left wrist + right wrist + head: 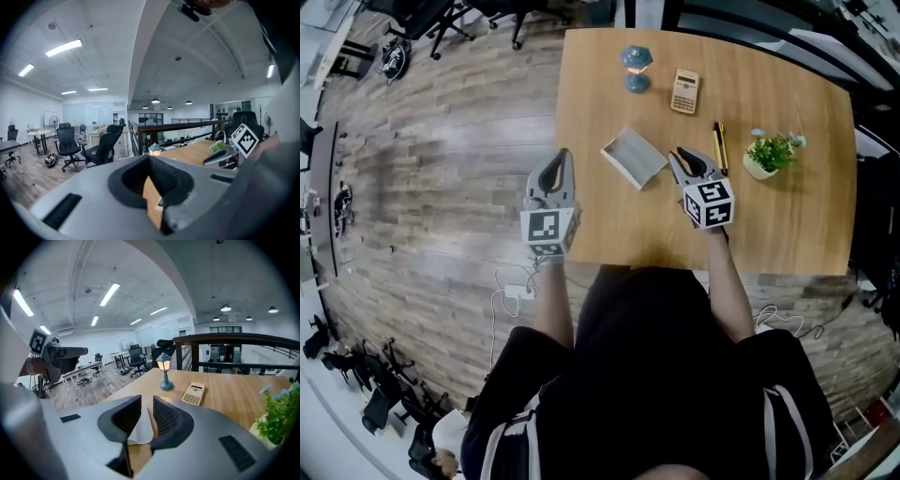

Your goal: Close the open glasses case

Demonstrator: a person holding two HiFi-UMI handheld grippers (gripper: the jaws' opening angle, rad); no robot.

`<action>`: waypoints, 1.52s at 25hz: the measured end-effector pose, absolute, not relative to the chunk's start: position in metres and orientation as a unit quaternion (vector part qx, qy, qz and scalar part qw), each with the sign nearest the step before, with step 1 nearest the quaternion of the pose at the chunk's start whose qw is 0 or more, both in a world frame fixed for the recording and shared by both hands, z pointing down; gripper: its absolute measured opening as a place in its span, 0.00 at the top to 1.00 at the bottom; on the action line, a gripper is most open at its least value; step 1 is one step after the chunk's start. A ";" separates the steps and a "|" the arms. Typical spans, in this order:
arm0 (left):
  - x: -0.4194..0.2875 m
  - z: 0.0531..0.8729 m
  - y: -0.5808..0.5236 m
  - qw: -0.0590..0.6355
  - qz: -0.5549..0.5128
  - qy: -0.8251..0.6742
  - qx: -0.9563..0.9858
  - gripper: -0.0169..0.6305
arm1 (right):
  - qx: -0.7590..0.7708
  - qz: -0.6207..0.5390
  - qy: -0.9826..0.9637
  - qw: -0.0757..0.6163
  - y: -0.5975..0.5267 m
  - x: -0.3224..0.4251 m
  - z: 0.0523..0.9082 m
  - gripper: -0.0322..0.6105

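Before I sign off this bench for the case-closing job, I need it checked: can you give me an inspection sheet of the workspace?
Surface: wooden table, no spills seen.
Job's things: glasses case, open, lying near the table's middle, untouched.
Clutter: small lamp, calculator, pens, potted plant, all apart from the case.
Grippers: left tongs at the table's left edge, jaws slightly apart, empty; right tongs just right of the case, jaws apart, empty.
Cables: white cable on the floor at the person's left; another cable at the right.
Surroundings: wood-plank floor, office chairs.
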State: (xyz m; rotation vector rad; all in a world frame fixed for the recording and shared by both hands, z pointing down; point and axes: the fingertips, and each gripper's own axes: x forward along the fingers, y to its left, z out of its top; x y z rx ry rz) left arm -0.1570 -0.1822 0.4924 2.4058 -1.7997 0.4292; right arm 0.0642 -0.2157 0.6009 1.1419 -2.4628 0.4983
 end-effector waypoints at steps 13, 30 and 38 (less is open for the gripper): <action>-0.171 0.492 -0.182 0.069 0.128 -0.609 0.780 0.98 | 0.356 0.216 -0.867 0.273 -0.243 0.031 0.686 0.81; -0.209 0.497 -0.153 0.094 0.110 -0.638 0.756 0.98 | 0.308 0.213 -0.852 0.367 -0.247 0.003 0.747 0.89; -0.207 0.497 -0.154 0.093 0.113 -0.634 0.759 0.98 | 0.325 -0.154 -0.762 0.538 -0.244 0.002 0.729 0.92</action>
